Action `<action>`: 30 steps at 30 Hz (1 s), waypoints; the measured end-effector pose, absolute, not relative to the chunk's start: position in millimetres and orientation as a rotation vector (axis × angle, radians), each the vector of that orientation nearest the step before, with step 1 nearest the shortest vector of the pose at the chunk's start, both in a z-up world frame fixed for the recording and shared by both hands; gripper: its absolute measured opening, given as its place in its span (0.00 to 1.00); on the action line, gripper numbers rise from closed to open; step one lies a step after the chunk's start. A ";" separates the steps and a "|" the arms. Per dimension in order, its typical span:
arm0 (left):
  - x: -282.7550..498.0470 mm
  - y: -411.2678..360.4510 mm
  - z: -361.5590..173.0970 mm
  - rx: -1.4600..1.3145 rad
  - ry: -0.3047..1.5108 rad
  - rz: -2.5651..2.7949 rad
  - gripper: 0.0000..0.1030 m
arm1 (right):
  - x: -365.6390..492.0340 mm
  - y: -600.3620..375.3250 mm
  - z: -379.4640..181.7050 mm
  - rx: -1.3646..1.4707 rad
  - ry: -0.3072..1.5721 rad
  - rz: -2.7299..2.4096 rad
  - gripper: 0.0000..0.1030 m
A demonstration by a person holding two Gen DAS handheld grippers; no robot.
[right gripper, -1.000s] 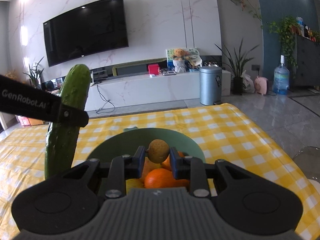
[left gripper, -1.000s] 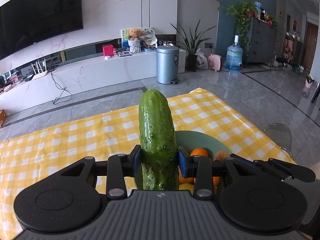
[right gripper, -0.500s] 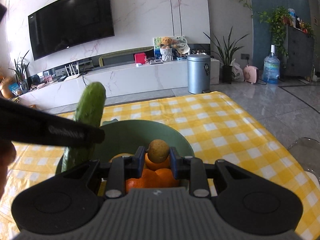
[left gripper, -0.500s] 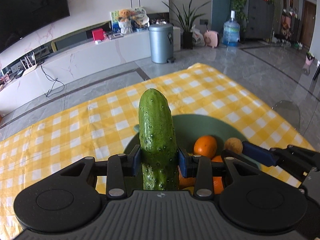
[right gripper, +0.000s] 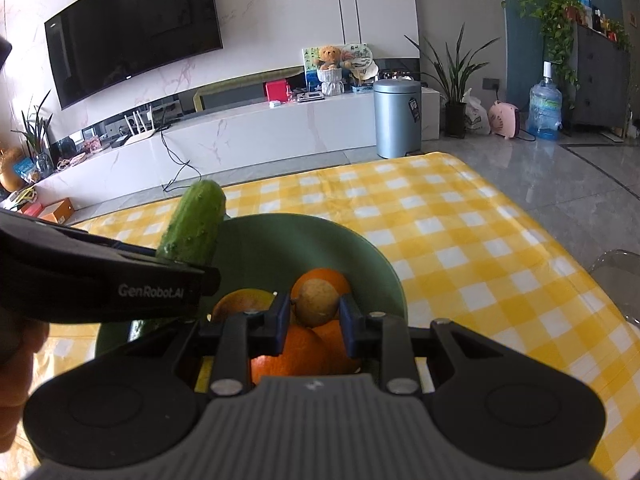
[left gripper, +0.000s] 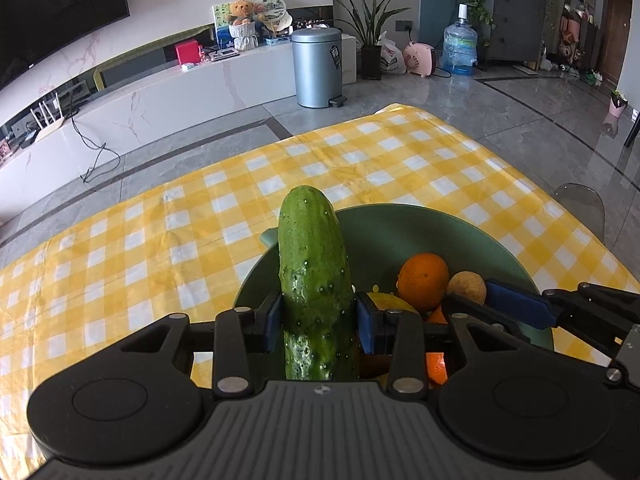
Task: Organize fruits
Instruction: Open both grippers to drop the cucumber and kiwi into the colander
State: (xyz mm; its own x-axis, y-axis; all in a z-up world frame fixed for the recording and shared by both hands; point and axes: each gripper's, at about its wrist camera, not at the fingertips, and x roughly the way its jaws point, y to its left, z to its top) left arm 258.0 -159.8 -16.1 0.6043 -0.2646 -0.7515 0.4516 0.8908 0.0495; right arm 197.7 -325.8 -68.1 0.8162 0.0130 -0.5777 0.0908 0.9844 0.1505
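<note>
— What have you got in each hand right now?

— My left tongs [left gripper: 318, 322] are pinching the cucumber [left gripper: 314, 280] low on its body, so it stands nearly upright over the near left side of the green bowl [left gripper: 500, 236]. My right tongs [right gripper: 314, 320] are pinching a small brown round fruit [right gripper: 315, 302], held just above the oranges [right gripper: 296, 354] piled in the bowl.

— Why hold the cucumber on end like that?

— I judge it's the easiest way to bring a long thing over the rim; gripped near one end, it can tip down along the bowl's wall instead of landing across the pile.

— And the brown fruit?

— It's small and round, so I keep it low over the heap, where it shouldn't roll far once freed.

— Anything outside the bowl?

— Only yellow checked cloth [left gripper: 360, 160] shows on the tabletop around it; no loose fruit that I can see.
</note>
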 end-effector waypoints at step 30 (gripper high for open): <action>197.6 -137.0 64.7 0.389 0.671 -0.330 0.53 | 146.7 -333.9 -38.0 0.238 0.397 -0.061 0.76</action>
State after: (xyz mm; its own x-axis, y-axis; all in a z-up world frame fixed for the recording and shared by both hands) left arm 197.6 -137.0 64.7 0.7366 -0.1691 -0.6548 0.4150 0.8775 0.2402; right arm 146.7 -333.8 -38.0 0.9207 -0.0128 -0.3900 0.1055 0.9704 0.2174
